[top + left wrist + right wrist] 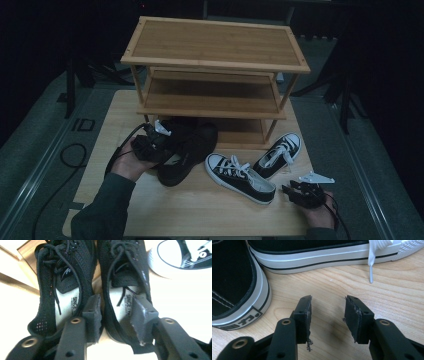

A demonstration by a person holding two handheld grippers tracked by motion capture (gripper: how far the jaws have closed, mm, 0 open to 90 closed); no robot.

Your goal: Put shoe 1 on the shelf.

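- Black shoes (pixel 187 147): the pair lies on the table (pixel 120 115) before the rack (pixel 215 65), beside your sneakers (pixel 240 172).
- Left gripper (pixel 116 315): its jaws straddle one shoe's heel wall (pixel 111 315), one inside, one outside.
- Right gripper (pixel 327 315): open, empty, near the sneakers.

The high view was dim, its surroundings nearly black. The left gripper view was bright, with the table (pixel 180 302) washed out to white glare and soft focus. The right gripper view was evenly lit and sharp.
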